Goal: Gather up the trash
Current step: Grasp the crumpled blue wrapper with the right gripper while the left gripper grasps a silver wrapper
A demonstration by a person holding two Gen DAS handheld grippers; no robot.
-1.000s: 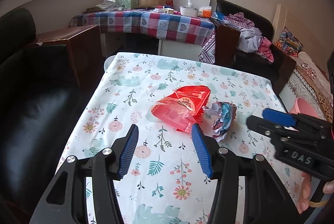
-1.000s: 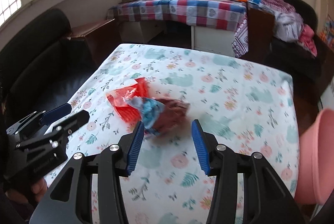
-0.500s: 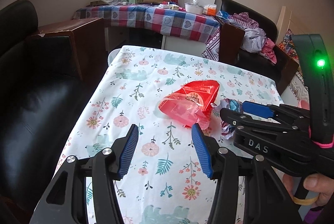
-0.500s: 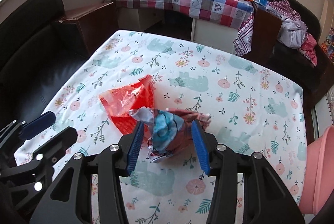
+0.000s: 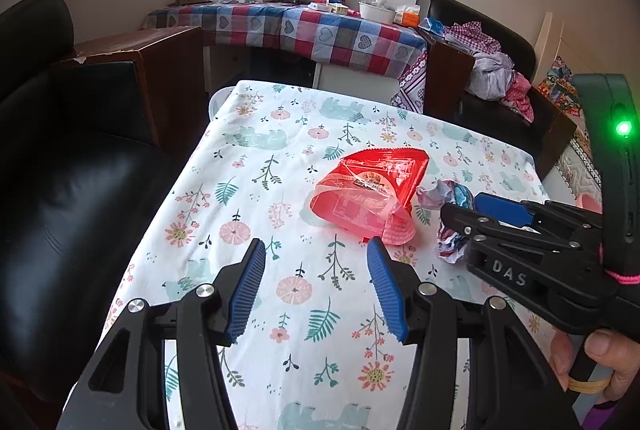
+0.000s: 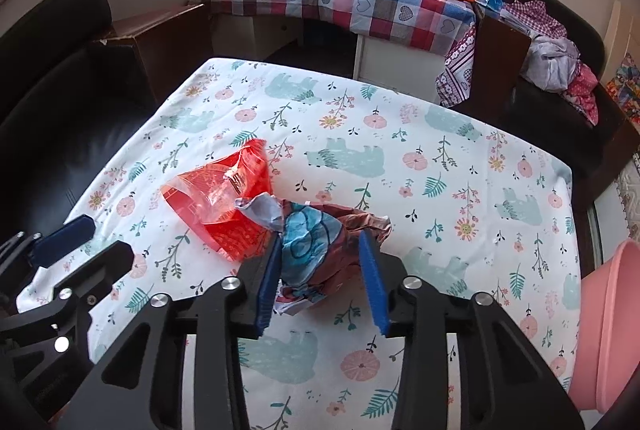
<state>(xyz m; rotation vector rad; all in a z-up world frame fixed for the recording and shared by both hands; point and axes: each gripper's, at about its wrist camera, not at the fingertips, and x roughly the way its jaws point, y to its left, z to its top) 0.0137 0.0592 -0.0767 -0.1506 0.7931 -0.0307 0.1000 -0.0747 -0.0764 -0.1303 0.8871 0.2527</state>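
A red plastic wrapper (image 5: 370,195) lies on the floral tablecloth (image 5: 280,157); it also shows in the right wrist view (image 6: 224,201). A crumpled blue and brown wrapper (image 6: 316,246) lies just right of it, partly hidden in the left wrist view (image 5: 448,197). My right gripper (image 6: 320,278) is open with its fingers either side of the crumpled wrapper, the left pad touching it. It shows from the side in the left wrist view (image 5: 472,207). My left gripper (image 5: 316,288) is open and empty, a little short of the red wrapper.
A pink bin (image 6: 608,330) stands off the table's right edge. A black sofa (image 5: 60,189) runs along the left. Behind are a checked-cloth table (image 5: 304,29) with a paper bag and boxes, and a dark armchair (image 5: 492,85) piled with clothes.
My right gripper has moved forward and down until its fingers straddle the crumpled wrapper, and they have narrowed somewhat. My left gripper has drawn back and shifted slightly left of the red wrapper.
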